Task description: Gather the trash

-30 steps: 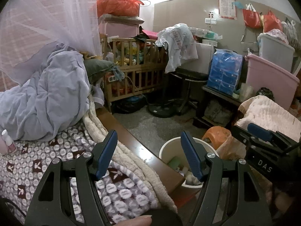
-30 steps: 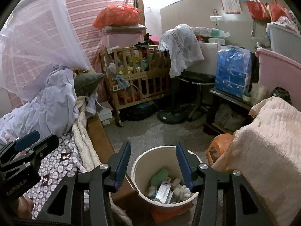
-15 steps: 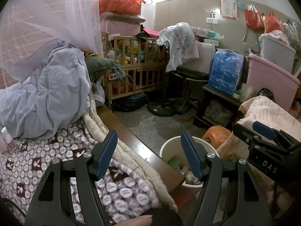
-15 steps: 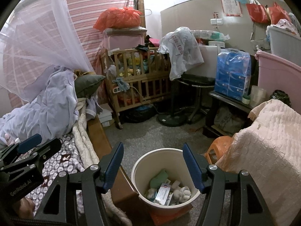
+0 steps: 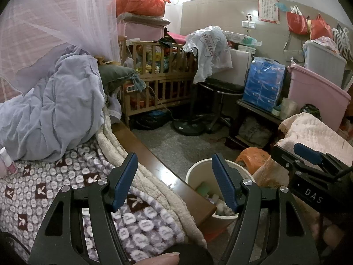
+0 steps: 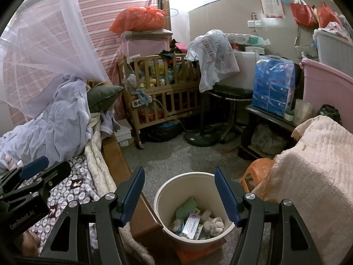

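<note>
A cream waste bin [image 6: 194,207] stands on the floor beside the bed, holding crumpled tissue, a green scrap and small cartons [image 6: 192,223]. It also shows in the left wrist view [image 5: 198,172]. My right gripper [image 6: 179,195] is open and empty above the bin. My left gripper [image 5: 175,182] is open and empty over the bed's edge, left of the bin. A small pink and white bottle [image 5: 6,160] lies on the patterned blanket at far left. Each gripper shows in the other's view: the right one [image 5: 308,174], the left one [image 6: 28,183].
The bed [image 5: 154,163] has a wooden side rail, a lilac duvet [image 5: 55,110] and a mosquito net. A wooden cot [image 6: 158,92], a black stool [image 6: 229,101], a blue tissue pack [image 6: 273,84], an orange stool [image 6: 256,172] and a pink blanket [image 6: 313,165] ring the grey floor.
The right gripper's jaws have opened wider and it has drawn back a little from the bin. The left gripper has shifted slightly, staying open.
</note>
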The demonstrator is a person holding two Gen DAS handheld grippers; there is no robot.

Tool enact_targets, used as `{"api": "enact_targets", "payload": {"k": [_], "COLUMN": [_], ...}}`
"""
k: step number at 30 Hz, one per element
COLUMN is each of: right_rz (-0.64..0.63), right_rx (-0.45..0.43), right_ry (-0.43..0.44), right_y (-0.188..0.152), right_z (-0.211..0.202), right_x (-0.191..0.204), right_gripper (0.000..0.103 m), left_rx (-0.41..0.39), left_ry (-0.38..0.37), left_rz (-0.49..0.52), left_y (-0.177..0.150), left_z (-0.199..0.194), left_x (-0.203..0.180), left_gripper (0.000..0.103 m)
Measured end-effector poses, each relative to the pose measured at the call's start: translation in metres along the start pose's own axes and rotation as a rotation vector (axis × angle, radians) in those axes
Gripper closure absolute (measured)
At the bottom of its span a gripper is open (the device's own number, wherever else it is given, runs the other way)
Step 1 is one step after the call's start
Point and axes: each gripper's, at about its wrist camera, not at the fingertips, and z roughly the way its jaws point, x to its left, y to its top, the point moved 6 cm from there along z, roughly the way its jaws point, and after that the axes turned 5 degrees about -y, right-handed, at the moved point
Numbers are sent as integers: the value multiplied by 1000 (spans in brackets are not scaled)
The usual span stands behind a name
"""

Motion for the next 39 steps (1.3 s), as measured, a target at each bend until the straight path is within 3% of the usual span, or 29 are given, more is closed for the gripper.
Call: {"api": "enact_targets", "payload": {"k": [39], "right_rz": [2], "right_rx": [24], "right_ry": [2], "right_y": [-7], "right_z": [11], "right_x": [-4], "right_gripper": [39], "left_rx": [43], "left_ry": [-13], "left_rz": [-31], "left_y": [-17], "left_z": [9], "left_x": [-11], "left_gripper": [34]}}
